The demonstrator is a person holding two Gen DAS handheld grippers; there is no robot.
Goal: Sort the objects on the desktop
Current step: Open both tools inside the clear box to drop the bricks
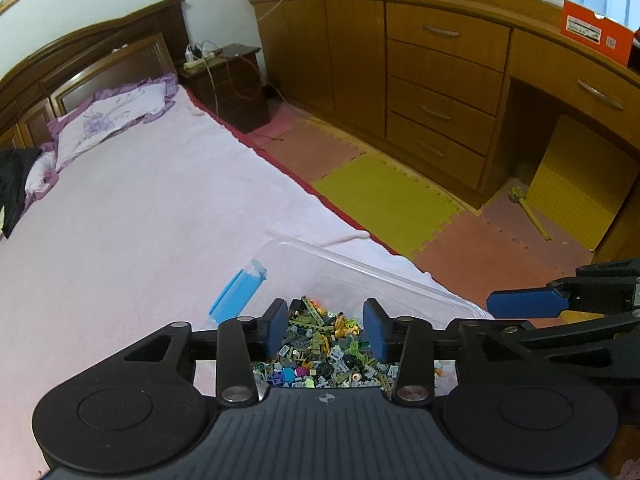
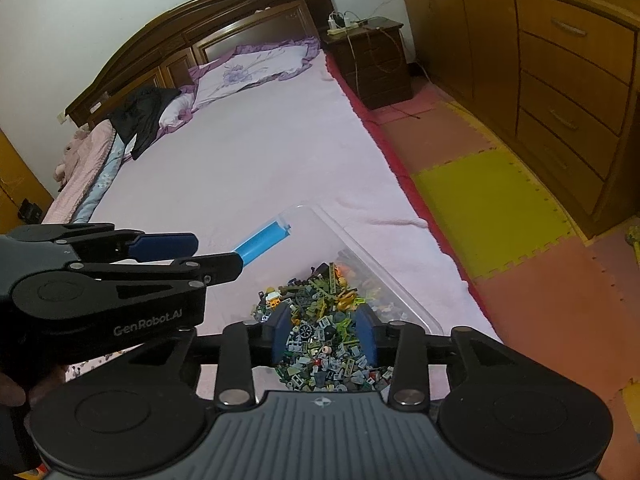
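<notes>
A clear plastic box [image 1: 360,264] [image 2: 400,296] with a blue latch [image 1: 238,294] [image 2: 262,242] sits on the bed's near corner. It holds a heap of small building-toy pieces [image 1: 320,344] [image 2: 324,328], mostly green and grey. My left gripper [image 1: 326,330] hovers open above the heap, nothing between its blue pads. My right gripper [image 2: 324,334] is also open over the same heap. In the left wrist view the right gripper's blue finger [image 1: 528,304] shows at the right edge. The right wrist view shows the left gripper [image 2: 168,256] at the left.
The box rests on a pink bedsheet [image 1: 140,220] with a pillow [image 1: 108,120] and dark clothing [image 2: 144,116] near the headboard. Right of the bed are foam floor mats [image 1: 384,200], a nightstand [image 1: 232,80] and a wooden drawer unit [image 1: 440,92].
</notes>
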